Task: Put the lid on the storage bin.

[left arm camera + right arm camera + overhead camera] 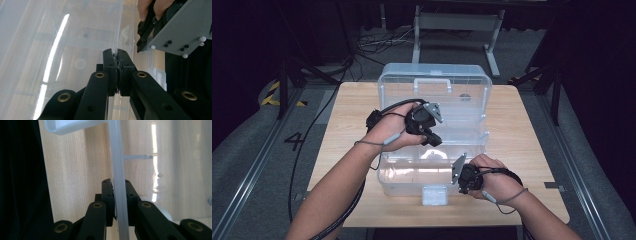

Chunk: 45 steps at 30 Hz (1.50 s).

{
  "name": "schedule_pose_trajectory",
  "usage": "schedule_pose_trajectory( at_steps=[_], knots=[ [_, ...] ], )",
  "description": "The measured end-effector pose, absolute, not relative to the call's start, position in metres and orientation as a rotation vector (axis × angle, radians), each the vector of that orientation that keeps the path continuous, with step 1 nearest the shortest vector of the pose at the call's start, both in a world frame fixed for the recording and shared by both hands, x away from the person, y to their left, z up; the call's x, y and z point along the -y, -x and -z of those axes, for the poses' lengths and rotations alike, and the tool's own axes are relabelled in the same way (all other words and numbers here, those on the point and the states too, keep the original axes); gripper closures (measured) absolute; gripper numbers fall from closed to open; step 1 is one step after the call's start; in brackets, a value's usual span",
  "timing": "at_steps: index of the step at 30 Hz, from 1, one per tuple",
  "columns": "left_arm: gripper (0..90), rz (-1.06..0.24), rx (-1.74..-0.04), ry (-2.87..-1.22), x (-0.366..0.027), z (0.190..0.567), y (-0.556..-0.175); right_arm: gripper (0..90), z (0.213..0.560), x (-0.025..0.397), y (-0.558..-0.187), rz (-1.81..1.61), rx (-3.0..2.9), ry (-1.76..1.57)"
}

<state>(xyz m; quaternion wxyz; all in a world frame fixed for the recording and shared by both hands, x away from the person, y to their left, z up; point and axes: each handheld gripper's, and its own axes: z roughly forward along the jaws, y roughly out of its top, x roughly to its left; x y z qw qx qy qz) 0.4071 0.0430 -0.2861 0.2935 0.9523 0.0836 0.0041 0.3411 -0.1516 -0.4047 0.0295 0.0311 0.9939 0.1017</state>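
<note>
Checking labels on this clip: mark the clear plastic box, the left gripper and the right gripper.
clear plastic box (434, 84): high view, white handle on its lid.
left gripper (117, 53): left gripper view, between the jaw tips.
right gripper (117, 182): right gripper view, between the jaw tips.

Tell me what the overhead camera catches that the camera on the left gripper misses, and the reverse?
The high view takes in the whole wooden table, the clear plastic box with its open lid, and both hands. The left gripper view shows, up close, the left gripper with its jaws pinched on a thin clear wall inside the box. Both show the right gripper with its grey plate.
</note>
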Motion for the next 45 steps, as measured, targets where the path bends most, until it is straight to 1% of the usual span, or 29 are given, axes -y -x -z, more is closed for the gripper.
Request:
schedule_pose_trajectory(
  at_steps=[5,11,18,35,45],
  knots=[
    [87.4,-0.008,-0.217,-2.542,-0.042,0.287,-0.404,82.9,0.405,0.153,-0.340,-0.336,-3.049,-0.101],
    [87.4,-0.005,-0.207,-2.538,-0.042,0.289,-0.401,80.5,0.404,0.154,-0.337,-0.341,-3.036,-0.119],
    [87.5,-0.003,-0.195,-2.551,-0.041,0.291,-0.397,81.8,0.403,0.155,-0.336,-0.350,-3.016,-0.126],
    [87.9,-0.001,-0.171,-2.575,-0.038,0.294,-0.390,81.3,0.402,0.155,-0.333,-0.342,-2.987,-0.136],
    [87.9,0.005,-0.170,-2.573,-0.038,0.295,-0.391,81.9,0.393,0.159,-0.330,-0.361,-2.970,-0.141]
  ],
)
